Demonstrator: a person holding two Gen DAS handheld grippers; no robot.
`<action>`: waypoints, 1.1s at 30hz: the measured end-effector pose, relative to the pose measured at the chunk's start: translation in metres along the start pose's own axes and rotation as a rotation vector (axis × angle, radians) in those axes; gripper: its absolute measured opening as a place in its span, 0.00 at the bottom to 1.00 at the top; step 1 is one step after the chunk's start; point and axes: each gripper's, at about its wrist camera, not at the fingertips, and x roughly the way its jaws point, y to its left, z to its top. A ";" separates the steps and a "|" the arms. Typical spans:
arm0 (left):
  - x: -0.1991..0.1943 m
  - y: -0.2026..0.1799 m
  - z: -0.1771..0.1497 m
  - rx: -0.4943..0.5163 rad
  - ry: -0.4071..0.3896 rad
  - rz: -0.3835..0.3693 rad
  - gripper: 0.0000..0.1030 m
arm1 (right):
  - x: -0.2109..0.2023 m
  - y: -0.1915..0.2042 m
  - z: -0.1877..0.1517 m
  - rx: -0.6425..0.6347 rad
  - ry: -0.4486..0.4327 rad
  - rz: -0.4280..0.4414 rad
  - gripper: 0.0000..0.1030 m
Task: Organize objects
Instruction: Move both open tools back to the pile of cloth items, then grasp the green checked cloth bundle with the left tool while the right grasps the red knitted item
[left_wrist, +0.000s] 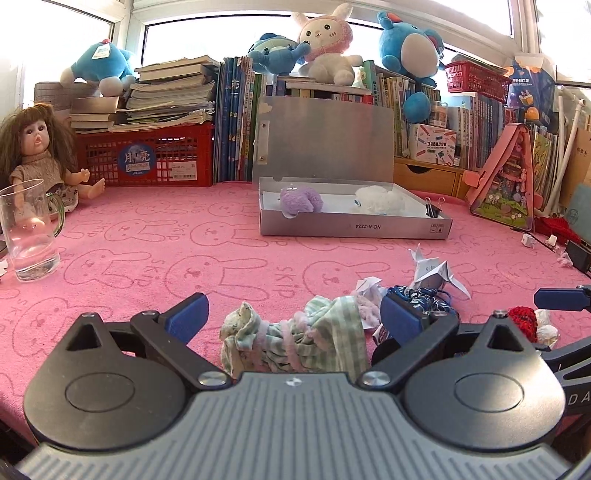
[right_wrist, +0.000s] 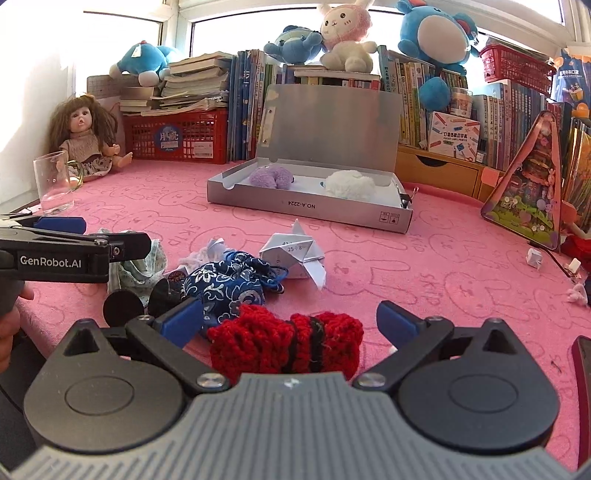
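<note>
Left wrist: left gripper (left_wrist: 293, 317) released around crumpled green-checked cloth bundle (left_wrist: 295, 341); right gripper (right_wrist: 290, 319) released around red knit piece (right_wrist: 286, 343), both nearer than silver box (right_wrist: 310, 210).

Pink rabbit-print cloth (right_wrist: 461, 258) covers surface. On it: grey box (right_wrist: 310, 212) far centre, glass mug (right_wrist: 53, 184) and doll (right_wrist: 86, 138) far left, paper crane (right_wrist: 295, 254), blue pouch (right_wrist: 229, 282), red knit bundle (right_wrist: 284, 345), green checked cloth bundle (left_wrist: 295, 341) near.

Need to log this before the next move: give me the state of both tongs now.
Left tongs: open, either side of the green checked cloth bundle, not gripping it.
Right tongs: open, either side of the red knitted piece, not gripping it.
</note>
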 end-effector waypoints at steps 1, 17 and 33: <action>0.001 0.001 -0.001 -0.004 0.008 -0.003 0.98 | 0.001 -0.001 -0.002 0.016 0.001 -0.007 1.00; 0.015 0.002 -0.013 -0.015 0.053 0.026 0.98 | 0.012 0.002 -0.016 0.027 0.020 -0.024 1.00; 0.029 0.005 -0.018 -0.031 0.082 0.052 1.00 | 0.016 0.002 -0.021 0.032 0.002 0.003 0.86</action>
